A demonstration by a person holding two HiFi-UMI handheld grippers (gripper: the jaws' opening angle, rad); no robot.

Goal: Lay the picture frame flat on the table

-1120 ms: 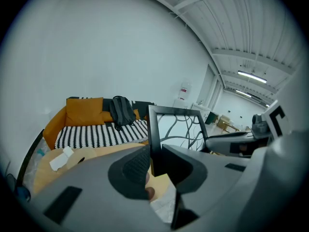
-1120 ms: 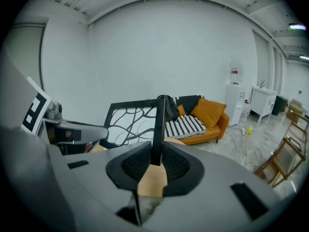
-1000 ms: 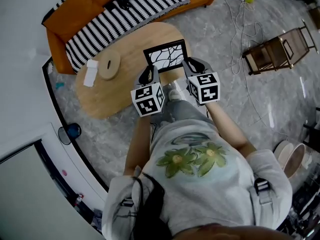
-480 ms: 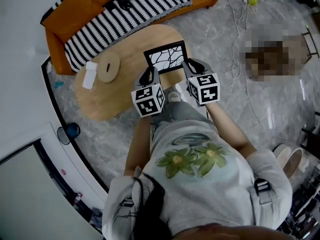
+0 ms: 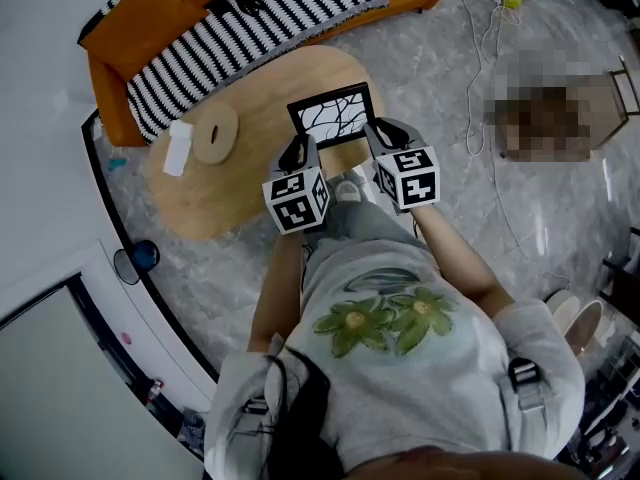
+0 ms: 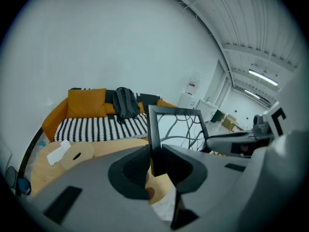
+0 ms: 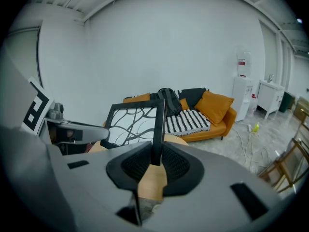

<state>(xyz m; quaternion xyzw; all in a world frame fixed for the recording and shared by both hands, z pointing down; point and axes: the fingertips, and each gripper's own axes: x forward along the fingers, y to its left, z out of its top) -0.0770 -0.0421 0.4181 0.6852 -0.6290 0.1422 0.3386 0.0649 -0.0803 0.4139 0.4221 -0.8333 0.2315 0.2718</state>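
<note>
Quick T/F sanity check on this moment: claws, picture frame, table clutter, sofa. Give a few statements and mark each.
1. The left claw and right claw each clamp a side edge of the picture frame. True.
2. The picture frame lies flat on the table. False: the claws hold it standing up.
3. A backpack sits on the sofa. True.
4. Nothing else is on the table. False: a round wooden disc and a white item lie there.

Wooden table [image 5: 265,83] with disc [image 5: 215,133], tissue [image 5: 178,148]
</note>
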